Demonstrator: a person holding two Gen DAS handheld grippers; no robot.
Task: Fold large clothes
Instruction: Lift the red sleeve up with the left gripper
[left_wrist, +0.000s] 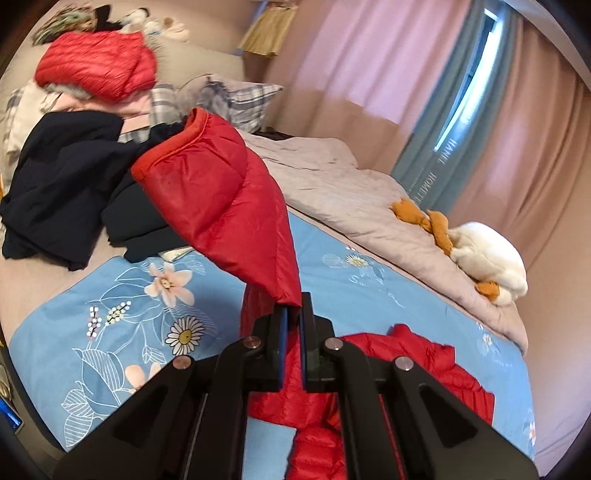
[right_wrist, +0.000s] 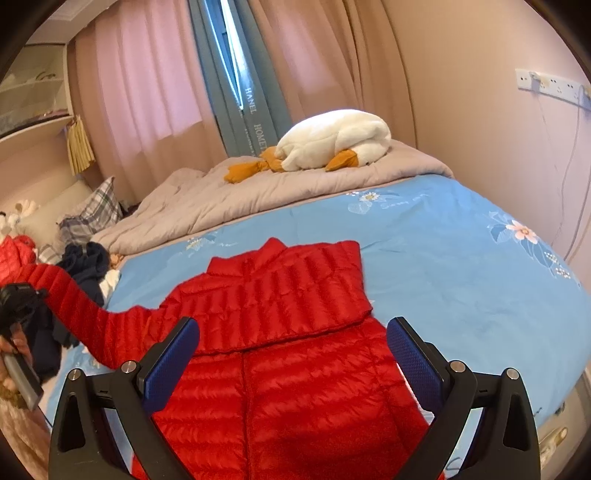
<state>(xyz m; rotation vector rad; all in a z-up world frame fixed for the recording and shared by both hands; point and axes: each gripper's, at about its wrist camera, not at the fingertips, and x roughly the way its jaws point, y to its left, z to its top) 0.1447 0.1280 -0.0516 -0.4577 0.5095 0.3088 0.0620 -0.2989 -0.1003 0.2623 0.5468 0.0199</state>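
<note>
Your red down jacket (right_wrist: 280, 332) lies flat on the blue floral bedspread (right_wrist: 461, 258), quilted in narrow horizontal channels, with one sleeve already folded across the chest so its cuff end lies toward the right shoulder. The other sleeve (left_wrist: 221, 206) is lifted off the bed: your left gripper (left_wrist: 294, 317) has its fingers clenched on the fabric near the cuff, and the smooth lining side balloons up in front of that camera, blocking much of the middle of its view. From the right wrist view you can see that same sleeve stretched out to the left, rising from the shoulder to the left gripper at the frame's edge. Your right gripper (right_wrist: 291, 365) hangs over the jacket's body with its blue-padded fingers (right_wrist: 413, 365) spread wide, gripping nothing. Beside the jacket on the left sits a heap of dark navy clothes (left_wrist: 70, 184), just beyond the lifted sleeve, and behind that another red puffy garment (left_wrist: 99, 62) on a pile. A grey quilt (right_wrist: 258, 188) is bunched along the far side of the bed, with a white plush goose (right_wrist: 336, 140) lying on it, well apart from the jacket.
</note>
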